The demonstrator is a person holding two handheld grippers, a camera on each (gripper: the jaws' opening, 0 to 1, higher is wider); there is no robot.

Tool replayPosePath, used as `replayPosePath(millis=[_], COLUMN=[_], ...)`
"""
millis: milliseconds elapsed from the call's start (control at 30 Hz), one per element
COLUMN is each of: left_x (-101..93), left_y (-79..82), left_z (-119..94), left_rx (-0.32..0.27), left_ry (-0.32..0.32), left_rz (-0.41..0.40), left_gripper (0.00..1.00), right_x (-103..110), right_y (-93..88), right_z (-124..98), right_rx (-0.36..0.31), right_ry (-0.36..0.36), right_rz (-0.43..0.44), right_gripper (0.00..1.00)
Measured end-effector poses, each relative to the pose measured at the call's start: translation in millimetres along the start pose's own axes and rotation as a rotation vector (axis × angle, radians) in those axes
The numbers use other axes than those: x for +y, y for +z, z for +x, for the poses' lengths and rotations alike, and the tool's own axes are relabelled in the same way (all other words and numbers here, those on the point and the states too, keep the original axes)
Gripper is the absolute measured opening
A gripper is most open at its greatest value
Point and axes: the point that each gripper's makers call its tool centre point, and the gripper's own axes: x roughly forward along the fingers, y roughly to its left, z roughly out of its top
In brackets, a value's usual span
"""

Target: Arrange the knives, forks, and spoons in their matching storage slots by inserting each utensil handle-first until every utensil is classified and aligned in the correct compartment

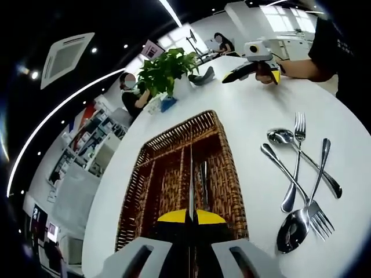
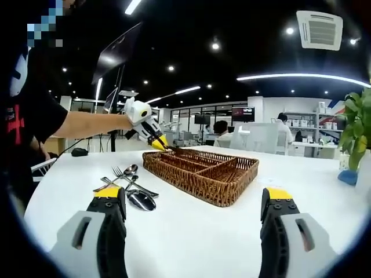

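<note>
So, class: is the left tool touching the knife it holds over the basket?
Touching. In the left gripper view the left tool is shut on the knife, its yellow tips pressed against the blade above the basket.

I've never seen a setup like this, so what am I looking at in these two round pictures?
A person holds a two-jaw gripper in each hand, and each carries a fisheye camera.

The left gripper view looks down its shut jaws, which clamp a knife over a wicker tray.

The right gripper view looks across the white table between its open jaws, and shows the left gripper at that tray's far end.

Loose forks and spoons lie beside the tray. A potted plant stands behind it.
</note>
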Motion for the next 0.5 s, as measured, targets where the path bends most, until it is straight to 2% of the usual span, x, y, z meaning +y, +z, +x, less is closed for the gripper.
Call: replayPosePath(millis=[500], left_x=[-10.2], left_y=[-6.7], left_z=[11], left_rx=[-0.018], left_ry=[-0.057], left_rz=[-0.040], left_gripper=[0.01], right_x=[0], right_y=[-4.7], right_z=[2], right_rx=[0.012], right_ry=[-0.001], right_rz=[0.006], right_gripper=[1.00])
